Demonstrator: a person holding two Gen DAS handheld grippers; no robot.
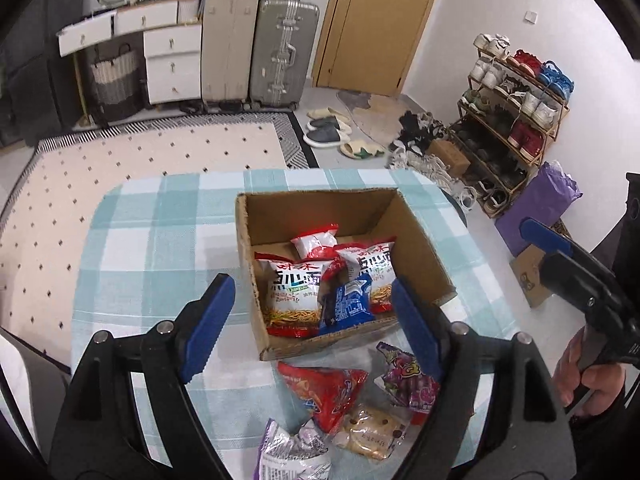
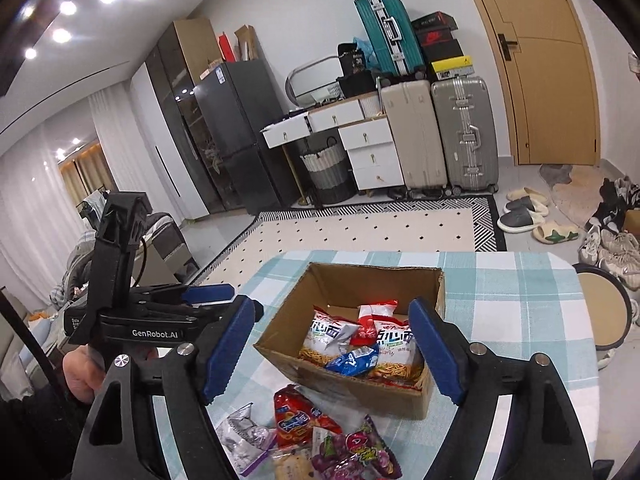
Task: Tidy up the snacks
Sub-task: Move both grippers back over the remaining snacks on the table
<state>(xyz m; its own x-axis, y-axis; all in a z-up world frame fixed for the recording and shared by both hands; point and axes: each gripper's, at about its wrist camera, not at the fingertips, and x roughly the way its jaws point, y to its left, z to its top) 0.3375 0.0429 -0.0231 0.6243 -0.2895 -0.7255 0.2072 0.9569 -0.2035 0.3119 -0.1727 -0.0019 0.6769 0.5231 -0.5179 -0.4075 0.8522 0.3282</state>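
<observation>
The desk (image 1: 160,216), covered in a blue and white check cloth, carries everything within easy reach of both hands. A cardboard box (image 1: 416,240) sits open-topped toward the far middle of it, its near wall facing the loose pile, so it seems meant as the collecting bin. Inside lie two large noodle bags (image 1: 286,292), side by side against the near wall, a small red and white pack (image 1: 314,242) farther back, and a blue packet (image 1: 346,306) resting on top between the two bags.

Near the front edge, just outside the box, the unsorted snacks wait in a heap: a red bag (image 1: 326,390), a purple candy bag (image 1: 408,380) to its right, a biscuit pack (image 1: 372,434) nearer still, and a silver and purple wrapper (image 1: 288,456) on the left.

The left tongs (image 1: 314,324) hang wide apart and empty above the near box wall, and the right tongs (image 2: 338,354) are likewise spread wide with nothing between them. Both look poised over the pile, probably because a fresh pick comes next, and the red bag lies closest
</observation>
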